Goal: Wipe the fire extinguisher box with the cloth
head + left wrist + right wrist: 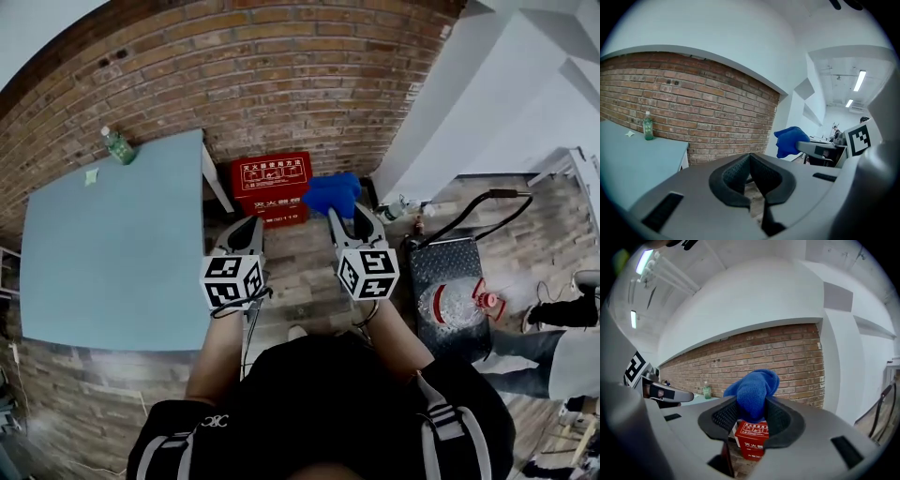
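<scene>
1. Jaws of the right gripper (751, 405) are closed on the blue cloth (753, 389). Both dark pads press its sides, and a rounded bunch of it bulges up and forward past the tips.
2. Jaws of the left gripper (750, 158) are closed on each other. Their pads meet at the tips with nothing between them.
3. The red fire extinguisher box (270, 187) stands on the floor against the brick wall (300, 66), ahead of both pairs of jaws and lower than them. In the right gripper view it shows just under the clamped cloth, framed by the two pads, and the cloth looks clear of it.
4. In the head view the box lies ahead of the gap between the two pairs of jaws, and the cloth sits over its right edge.
5. A pale blue table (112, 253) lies to the left of the left jaws. A green bottle (118, 145) stands at its far corner by the wall.
6. To the right of the right jaws, a dark platform cart (448, 267) stands on the floor.
</scene>
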`<state>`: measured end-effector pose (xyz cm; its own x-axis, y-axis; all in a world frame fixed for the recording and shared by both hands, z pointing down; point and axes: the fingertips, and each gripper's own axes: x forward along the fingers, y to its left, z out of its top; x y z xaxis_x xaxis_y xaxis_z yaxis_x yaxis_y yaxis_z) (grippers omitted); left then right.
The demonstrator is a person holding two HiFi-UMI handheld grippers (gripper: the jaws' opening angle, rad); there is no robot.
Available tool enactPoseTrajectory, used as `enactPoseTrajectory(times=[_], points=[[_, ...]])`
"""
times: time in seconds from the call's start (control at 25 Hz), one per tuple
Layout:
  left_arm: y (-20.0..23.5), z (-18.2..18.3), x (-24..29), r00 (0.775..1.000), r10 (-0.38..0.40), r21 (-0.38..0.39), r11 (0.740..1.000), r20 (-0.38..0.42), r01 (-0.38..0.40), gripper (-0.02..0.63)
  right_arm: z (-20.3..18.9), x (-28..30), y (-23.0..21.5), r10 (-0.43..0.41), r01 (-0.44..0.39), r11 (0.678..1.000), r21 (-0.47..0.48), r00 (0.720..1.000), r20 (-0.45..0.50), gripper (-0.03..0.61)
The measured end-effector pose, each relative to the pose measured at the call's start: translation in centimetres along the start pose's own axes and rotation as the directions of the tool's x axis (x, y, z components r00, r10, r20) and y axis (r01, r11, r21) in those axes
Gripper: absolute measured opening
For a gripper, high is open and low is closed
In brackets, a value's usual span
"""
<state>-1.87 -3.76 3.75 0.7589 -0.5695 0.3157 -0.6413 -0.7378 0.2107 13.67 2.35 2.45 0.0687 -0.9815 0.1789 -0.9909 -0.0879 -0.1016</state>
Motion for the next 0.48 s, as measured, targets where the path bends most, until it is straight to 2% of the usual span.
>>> enactPoseTrajectory(times=[0.24, 0.48], points=[[-2.1, 0.5, -0.4, 1.0, 0.016, -0.003, 1.0, 0.027, -0.016, 0.008, 0.8, -1.2, 0.2, 0.055, -0.055, 0.998, 0.005, 0.998, 0.015, 0.164], [-4.1, -0.3, -0.9, 0.998, 0.061, -0.011, 0.998, 0.01, -0.06, 0.008, 1.8, -2.5, -0.2, 0.103, -0.103, 0.995, -0.009, 0.994, 0.031, 0.164]])
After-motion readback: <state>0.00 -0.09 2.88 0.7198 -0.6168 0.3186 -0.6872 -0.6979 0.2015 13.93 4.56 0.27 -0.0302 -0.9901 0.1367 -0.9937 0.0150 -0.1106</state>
